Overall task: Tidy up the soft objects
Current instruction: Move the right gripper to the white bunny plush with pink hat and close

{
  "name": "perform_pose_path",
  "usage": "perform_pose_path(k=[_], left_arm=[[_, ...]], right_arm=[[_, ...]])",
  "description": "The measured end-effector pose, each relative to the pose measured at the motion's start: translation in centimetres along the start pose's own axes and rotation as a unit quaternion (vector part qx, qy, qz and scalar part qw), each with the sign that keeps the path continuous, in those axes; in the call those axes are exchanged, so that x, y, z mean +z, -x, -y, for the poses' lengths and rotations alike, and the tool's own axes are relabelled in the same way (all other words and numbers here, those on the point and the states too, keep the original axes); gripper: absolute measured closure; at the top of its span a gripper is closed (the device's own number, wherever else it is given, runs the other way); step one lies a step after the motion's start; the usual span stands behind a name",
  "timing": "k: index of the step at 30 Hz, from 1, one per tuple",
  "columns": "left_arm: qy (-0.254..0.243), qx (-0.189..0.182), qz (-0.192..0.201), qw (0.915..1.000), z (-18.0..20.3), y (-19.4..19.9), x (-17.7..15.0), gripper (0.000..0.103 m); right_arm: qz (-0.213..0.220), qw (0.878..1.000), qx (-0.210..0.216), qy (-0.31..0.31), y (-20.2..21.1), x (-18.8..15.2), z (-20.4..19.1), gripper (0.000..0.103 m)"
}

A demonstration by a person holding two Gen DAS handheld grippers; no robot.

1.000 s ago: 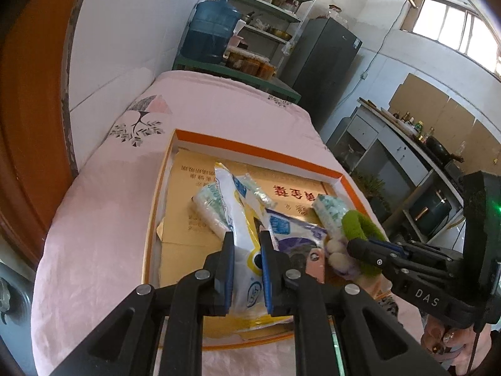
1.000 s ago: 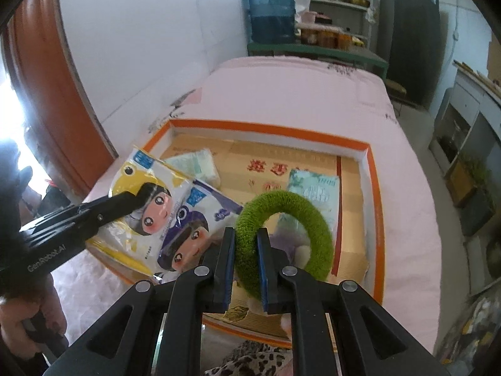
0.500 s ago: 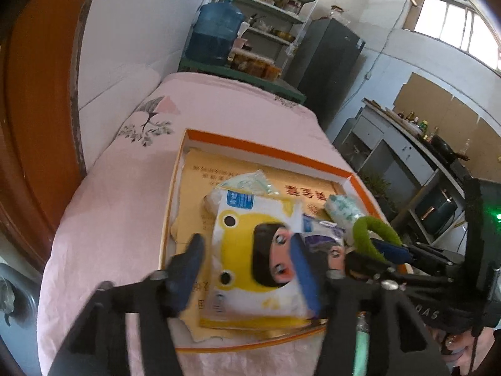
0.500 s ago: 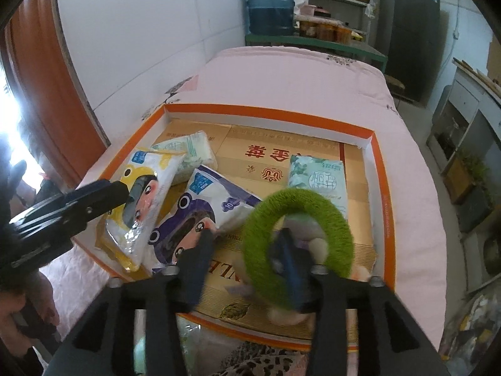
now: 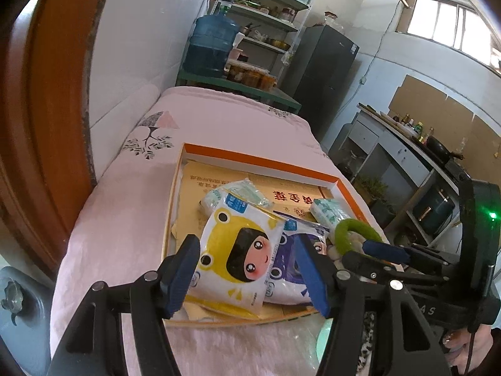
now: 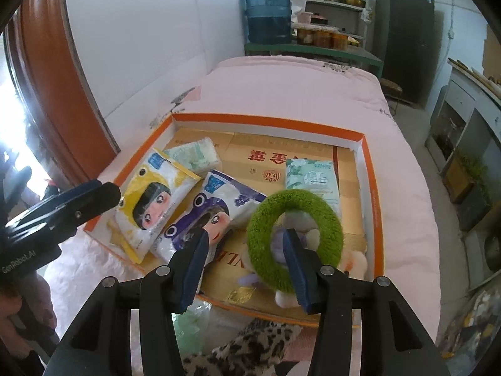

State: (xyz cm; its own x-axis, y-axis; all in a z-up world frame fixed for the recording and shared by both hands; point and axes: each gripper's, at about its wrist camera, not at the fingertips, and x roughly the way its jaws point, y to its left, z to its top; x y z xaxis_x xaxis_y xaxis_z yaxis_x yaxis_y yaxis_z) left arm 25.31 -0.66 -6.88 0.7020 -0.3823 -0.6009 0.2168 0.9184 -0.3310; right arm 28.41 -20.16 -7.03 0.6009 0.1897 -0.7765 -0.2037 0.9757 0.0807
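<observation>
On the pink-covered bed (image 6: 313, 87) lies a shallow orange-rimmed box (image 6: 269, 121), lined with gold card, holding all the soft things. In the right wrist view, a yellow cartoon tissue pack (image 6: 153, 200) sits at nine o'clock in the box, overlapping a pale green tissue pack (image 6: 194, 156) at ten o'clock. A purple cartoon tissue pack (image 6: 213, 216) lies just beside the yellow one, toward the centre. A mint tissue pack (image 6: 310, 178) rests at two o'clock, and the fuzzy green ring (image 6: 294, 238) lies at five o'clock atop a pale plush toy (image 6: 353, 260), its far edge overlapping the mint pack.

The right gripper (image 6: 247, 266) hovers over the near edge of the box with its jaws spread; the ring's near-left arc shows between the pads, but neither pad presses on it. The left gripper (image 5: 247, 275) also stands spread wide, framing the yellow cartoon tissue pack (image 5: 238, 260) in its own view without pinching it; the pack lies flat in the box. A person's hand (image 6: 18, 313) grips the left tool's handle at eight o'clock. A blue water jug (image 6: 267, 15) stands beyond the bed at twelve o'clock.
</observation>
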Motion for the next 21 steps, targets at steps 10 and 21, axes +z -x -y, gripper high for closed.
perform_pose_path(k=[10,21], left_arm=[[-0.007,-0.018,0.002,0.9998,1.5,2.9,-0.9,0.041],[-0.027,-0.048,-0.001,0.9985,3.2,6.0,-2.9,0.041]], right_arm=[[0.022,1.000,0.002,-0.020,3.8,-1.9,0.3,0.051],[0.046,0.998,0.007,-0.049,8.5,-5.3,0.7,0.051]])
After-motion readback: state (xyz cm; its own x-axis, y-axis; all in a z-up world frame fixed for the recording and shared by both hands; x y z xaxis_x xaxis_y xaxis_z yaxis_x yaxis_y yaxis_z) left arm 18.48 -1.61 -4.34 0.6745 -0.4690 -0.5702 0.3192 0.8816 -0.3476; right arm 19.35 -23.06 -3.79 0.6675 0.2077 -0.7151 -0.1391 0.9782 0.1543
